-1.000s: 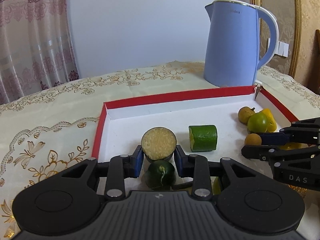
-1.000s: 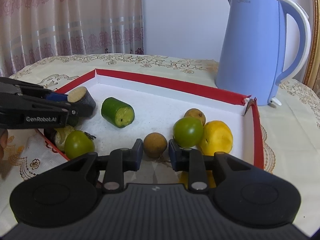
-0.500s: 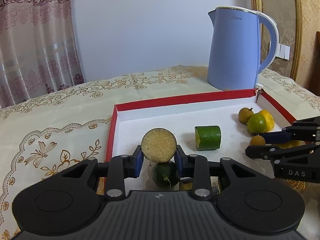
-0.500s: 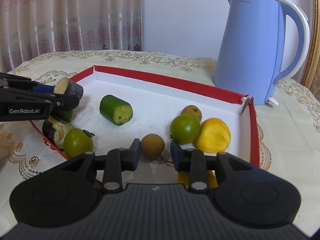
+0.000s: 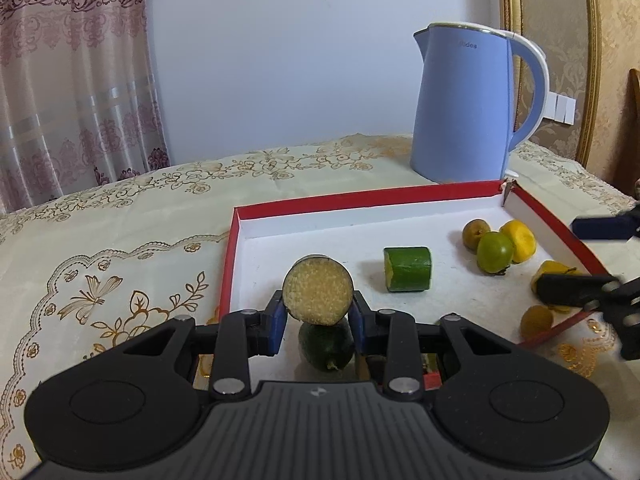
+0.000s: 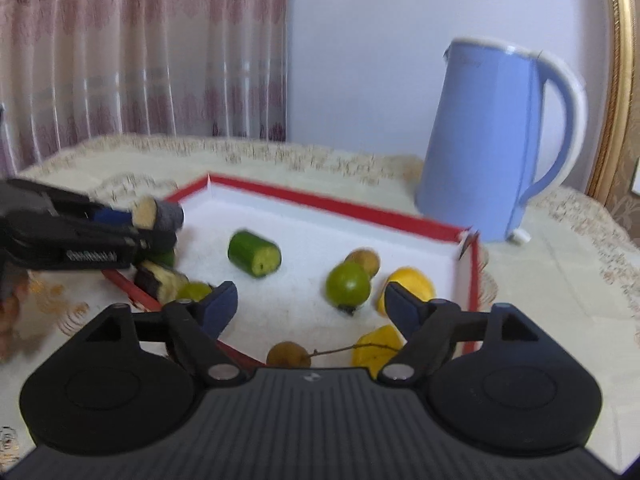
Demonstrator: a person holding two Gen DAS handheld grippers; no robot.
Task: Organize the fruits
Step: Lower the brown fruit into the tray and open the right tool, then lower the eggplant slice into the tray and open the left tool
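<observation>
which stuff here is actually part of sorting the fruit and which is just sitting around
Part of the job:
- red-rimmed tray
- dark-skinned cut piece in the left gripper
- green cut piece
- green round fruit
- yellow fruit
- small brown fruit just released by the right gripper, whose jaws have just opened

Just lying about:
- blue kettle
- embroidered tablecloth
- curtain

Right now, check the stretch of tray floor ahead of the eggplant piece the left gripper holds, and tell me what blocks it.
Nothing visible blocks it. The left gripper is shut on the eggplant piece, and the white floor of the tray ahead is bare. The cucumber chunk lies off to the right, and the dark green fruit sits below the held piece, not ahead.
</observation>
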